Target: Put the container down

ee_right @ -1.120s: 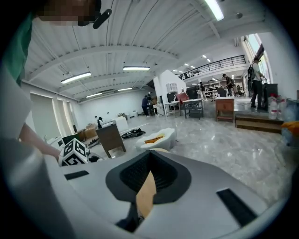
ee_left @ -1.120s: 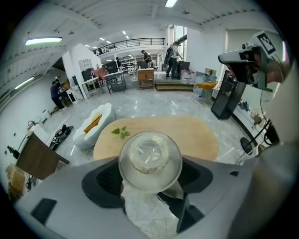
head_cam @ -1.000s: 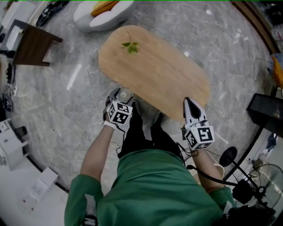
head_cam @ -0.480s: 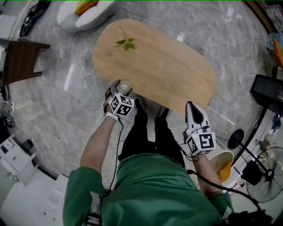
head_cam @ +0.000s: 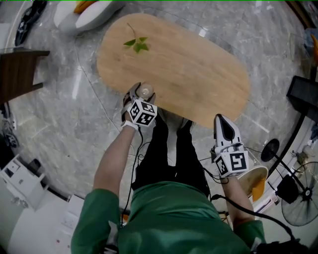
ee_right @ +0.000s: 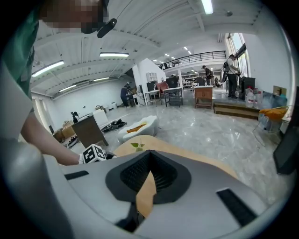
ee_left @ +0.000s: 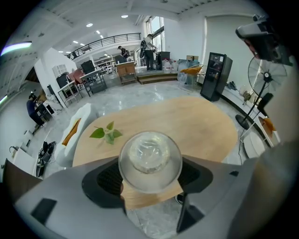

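Observation:
A small clear glass container [ee_left: 150, 161] sits between the jaws of my left gripper [head_cam: 141, 94], which is shut on it. In the head view the container [head_cam: 145, 91] is at the near left edge of the oval wooden table [head_cam: 198, 74]; whether it touches the tabletop I cannot tell. My right gripper [head_cam: 224, 126] is shut and empty, hovering just off the table's near right edge. In the right gripper view its jaws meet in front of the table [ee_right: 196, 156].
A green leaf sprig [head_cam: 135, 43] lies on the table's far left. A white lounge seat [head_cam: 84, 12] stands beyond it, and a dark wooden side table [head_cam: 20, 72] is at left. A fan [head_cam: 300, 198] and a black stand [head_cam: 271, 150] are at right.
My left gripper has carried the container forward from beside the table's edge to over its near left rim. The right gripper stays near the right edge.

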Demonstrator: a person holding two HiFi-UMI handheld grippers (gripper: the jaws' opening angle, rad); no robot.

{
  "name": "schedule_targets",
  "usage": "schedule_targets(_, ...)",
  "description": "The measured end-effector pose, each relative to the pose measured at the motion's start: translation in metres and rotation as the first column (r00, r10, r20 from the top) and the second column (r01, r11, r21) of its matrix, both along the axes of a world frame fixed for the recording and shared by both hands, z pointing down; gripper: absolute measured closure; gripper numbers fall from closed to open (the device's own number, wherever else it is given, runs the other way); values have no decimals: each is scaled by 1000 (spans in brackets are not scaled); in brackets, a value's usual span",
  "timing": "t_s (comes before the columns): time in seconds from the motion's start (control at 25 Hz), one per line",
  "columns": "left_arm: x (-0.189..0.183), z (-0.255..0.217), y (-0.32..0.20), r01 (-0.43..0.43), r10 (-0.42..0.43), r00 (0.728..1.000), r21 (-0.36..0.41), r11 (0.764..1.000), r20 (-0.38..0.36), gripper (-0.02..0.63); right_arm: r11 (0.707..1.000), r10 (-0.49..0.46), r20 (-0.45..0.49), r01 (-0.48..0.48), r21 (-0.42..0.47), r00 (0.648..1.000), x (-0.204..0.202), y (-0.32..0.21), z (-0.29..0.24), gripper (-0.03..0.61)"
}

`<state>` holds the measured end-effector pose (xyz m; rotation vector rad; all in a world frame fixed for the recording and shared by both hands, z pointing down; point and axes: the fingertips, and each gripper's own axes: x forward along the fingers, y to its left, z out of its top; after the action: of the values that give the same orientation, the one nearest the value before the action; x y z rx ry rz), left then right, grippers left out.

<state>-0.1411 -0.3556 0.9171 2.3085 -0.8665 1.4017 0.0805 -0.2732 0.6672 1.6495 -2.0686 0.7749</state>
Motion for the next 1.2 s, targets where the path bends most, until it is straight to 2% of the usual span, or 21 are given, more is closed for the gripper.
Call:
schedule_targets(0.16,9,23,-12,-11,11,1000,10,1000,4,273,1000,-16,7,16,20,1000,3,-15,17,565)
schedule_targets(0.64,26,105,-20,-25,26,999,-19,999,33,273,1000,-20,23,20,-17,1000,17,-18,74,565)
schedule_targets(1.2,38,144,-18,-34,36,998,-44,998,52,273,998,-58,33,58,19,998,19,-27,89,565)
